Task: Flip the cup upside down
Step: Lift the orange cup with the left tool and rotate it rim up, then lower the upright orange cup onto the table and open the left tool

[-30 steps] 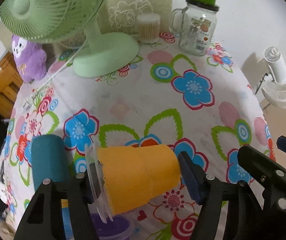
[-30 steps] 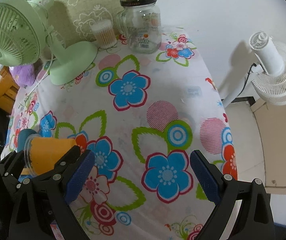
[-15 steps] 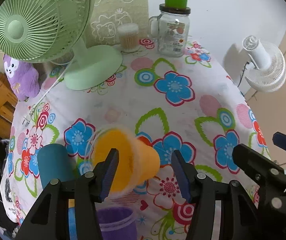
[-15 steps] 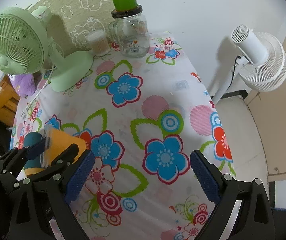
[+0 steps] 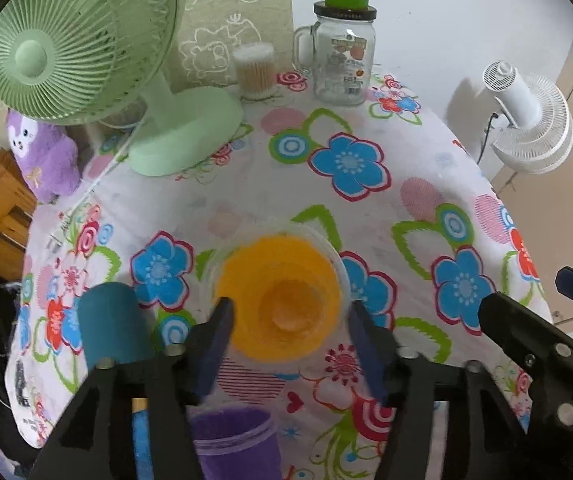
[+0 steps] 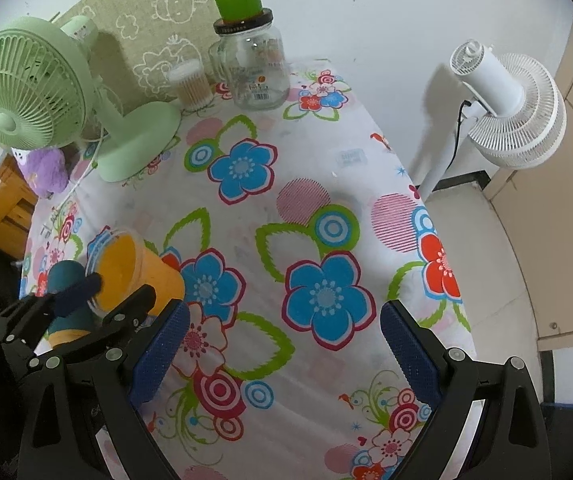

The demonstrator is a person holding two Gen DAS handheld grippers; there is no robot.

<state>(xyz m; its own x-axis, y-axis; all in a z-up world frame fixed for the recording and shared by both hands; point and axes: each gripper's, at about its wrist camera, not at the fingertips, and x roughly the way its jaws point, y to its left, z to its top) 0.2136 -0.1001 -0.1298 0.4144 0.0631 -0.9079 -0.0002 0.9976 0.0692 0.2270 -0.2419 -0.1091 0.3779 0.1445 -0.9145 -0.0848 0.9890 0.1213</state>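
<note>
While the left gripper (image 5: 288,330) clamps its jaws on the orange cup (image 5: 282,300), the cup hangs above the floral worktop (image 5: 366,208), mouth facing the left wrist camera and base pointing away, likely mid-rotation toward upside down. A second ago it lay sideways in the jaws, rim to the left. Right gripper (image 6: 282,344) idles off to the side, jaws apart, holding nothing.

Cup (image 5: 282,300) between left gripper (image 5: 288,344) fingers (image 5: 216,338), above table (image 5: 418,168). Desk fan (image 5: 86,48) far left; jar (image 5: 340,60) at back; right gripper (image 6: 280,354) over table's right side.
</note>
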